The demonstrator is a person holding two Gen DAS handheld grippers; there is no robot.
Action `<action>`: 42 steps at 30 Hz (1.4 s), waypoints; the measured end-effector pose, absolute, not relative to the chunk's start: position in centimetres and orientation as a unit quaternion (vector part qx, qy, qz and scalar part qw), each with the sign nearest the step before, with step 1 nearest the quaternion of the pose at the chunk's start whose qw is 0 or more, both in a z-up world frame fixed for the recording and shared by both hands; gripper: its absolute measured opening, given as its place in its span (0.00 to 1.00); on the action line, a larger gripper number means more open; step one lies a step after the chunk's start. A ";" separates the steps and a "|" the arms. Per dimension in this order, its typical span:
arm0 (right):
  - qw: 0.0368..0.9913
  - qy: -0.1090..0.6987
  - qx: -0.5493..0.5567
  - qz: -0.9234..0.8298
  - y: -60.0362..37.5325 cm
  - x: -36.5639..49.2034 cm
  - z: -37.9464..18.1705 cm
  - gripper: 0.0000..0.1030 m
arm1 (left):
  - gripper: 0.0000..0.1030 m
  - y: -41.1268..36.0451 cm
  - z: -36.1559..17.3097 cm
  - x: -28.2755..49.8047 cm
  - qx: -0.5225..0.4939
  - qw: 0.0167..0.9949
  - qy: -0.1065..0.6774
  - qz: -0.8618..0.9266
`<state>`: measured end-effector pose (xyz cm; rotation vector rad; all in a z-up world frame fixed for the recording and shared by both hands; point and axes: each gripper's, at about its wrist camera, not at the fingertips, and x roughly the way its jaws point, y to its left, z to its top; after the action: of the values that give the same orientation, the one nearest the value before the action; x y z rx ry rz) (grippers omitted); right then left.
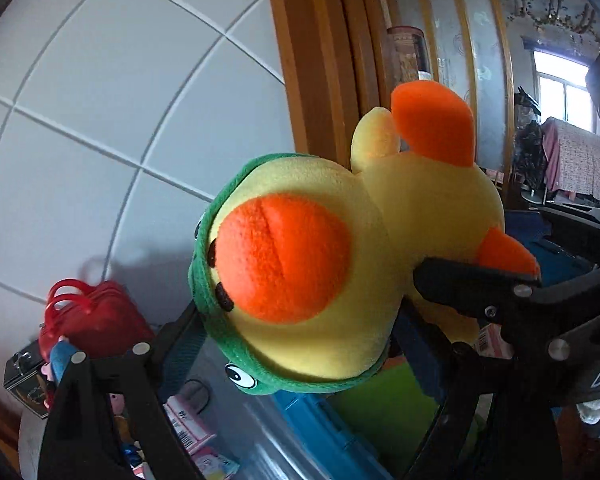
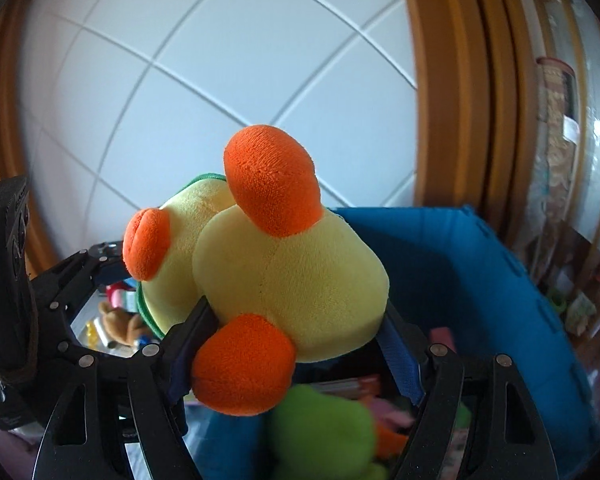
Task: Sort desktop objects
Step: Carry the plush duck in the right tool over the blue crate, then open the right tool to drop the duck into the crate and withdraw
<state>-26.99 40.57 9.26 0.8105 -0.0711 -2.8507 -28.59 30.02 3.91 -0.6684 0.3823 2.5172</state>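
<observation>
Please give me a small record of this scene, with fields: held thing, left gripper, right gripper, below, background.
held thing: plush duck, yellow, orange beak, green hood, lifted in the air
left gripper: jaws wide around the duck's head
right gripper: jaws around the duck's body, between its orange feet
below: blue bin, green plush
background: white tiled wall, wooden frame, red bag

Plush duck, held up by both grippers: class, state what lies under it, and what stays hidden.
Under the plush duck, a blue bin holds a green plush and pink packets. The duck and the right gripper cover the bin's remaining contents.
</observation>
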 end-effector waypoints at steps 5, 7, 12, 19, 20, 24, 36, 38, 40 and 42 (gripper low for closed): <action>0.066 -0.049 0.302 -0.950 46.0 -29.5 8.3 0.77 | 0.88 36.9 2.4 -31.9 -0.298 0.257 0.169 0.904; 0.055 -0.060 0.313 -0.946 47.6 -30.1 7.8 0.77 | 0.88 39.5 1.7 -32.8 -0.315 0.256 0.185 0.895; 0.062 -0.078 0.342 -0.934 50.6 -31.7 6.5 0.79 | 0.88 42.3 0.9 -33.9 -0.337 0.251 0.194 0.886; 0.038 -0.082 0.351 -0.932 52.0 -32.9 5.3 0.94 | 0.88 43.0 -0.4 -34.4 -0.355 0.238 0.209 0.880; 0.038 -0.082 0.350 -0.932 52.5 -33.4 5.2 0.97 | 0.88 42.6 -0.5 -34.4 -0.355 0.237 0.208 0.880; 0.024 -0.081 0.349 -0.933 52.7 -33.7 5.1 1.00 | 0.88 40.9 -0.5 -34.1 -0.354 0.239 0.196 0.883; 0.038 -0.081 0.316 -0.945 49.4 -28.0 7.7 1.00 | 0.89 32.4 2.4 -28.8 -0.300 0.225 0.120 0.919; 0.051 -0.081 0.305 -0.948 48.1 -26.9 8.3 1.00 | 0.95 30.2 2.8 -27.7 -0.291 0.211 0.101 0.928; 0.070 -0.078 0.289 -0.951 46.3 -25.6 8.8 1.00 | 0.98 27.5 2.7 -26.7 -0.280 0.188 0.082 0.938; 0.082 -0.073 0.276 -0.955 44.4 -24.7 9.2 1.00 | 0.98 24.6 2.4 -25.8 -0.274 0.166 0.069 0.945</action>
<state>-24.65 44.44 9.17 0.8253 -0.2172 -2.8532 -25.85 24.62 2.44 -0.7806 0.1954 2.6912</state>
